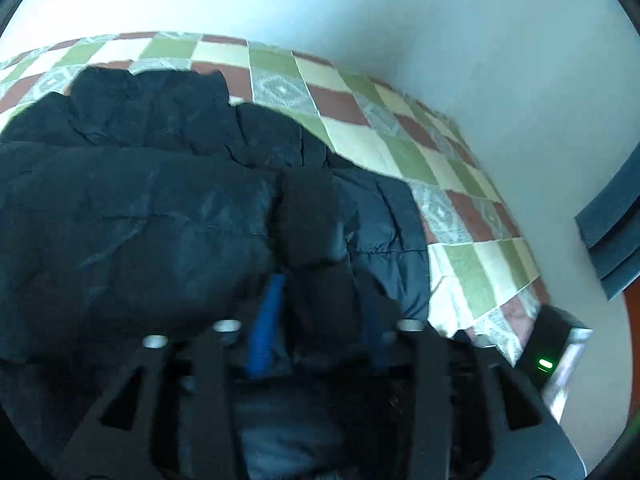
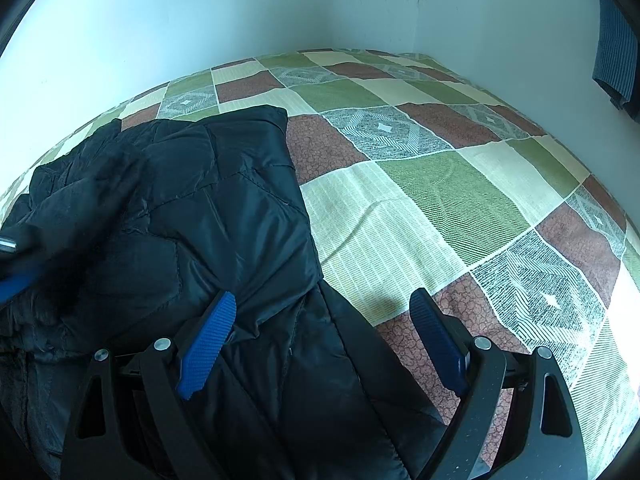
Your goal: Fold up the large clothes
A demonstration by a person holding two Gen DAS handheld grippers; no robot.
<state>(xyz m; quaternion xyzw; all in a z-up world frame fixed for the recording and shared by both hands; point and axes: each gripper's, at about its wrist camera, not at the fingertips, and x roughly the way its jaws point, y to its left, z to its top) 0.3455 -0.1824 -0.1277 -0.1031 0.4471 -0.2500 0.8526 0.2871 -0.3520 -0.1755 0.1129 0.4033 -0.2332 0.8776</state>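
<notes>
Left gripper [image 1: 316,304] clamped on jacket [image 2: 192,216] fold | right gripper [image 2: 324,320] wide apart — straddling the jacket's near edge | jacket runs away, leftward | your right's nearer.

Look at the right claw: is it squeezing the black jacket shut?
No, the right claw is wide open, its blue fingers spread apart over the black jacket on the checkered bedspread.

From my left wrist view, the left gripper [image 1: 316,312] has its blue pads [image 1: 267,320] drawn close on a bunched fold of the black quilted jacket [image 1: 132,216]. The jacket lies heaped on the checkered bedspread [image 1: 400,140]. A pale wall [image 1: 480,40] stands behind. A device with a green light [image 1: 545,364] sits lower right.
</notes>
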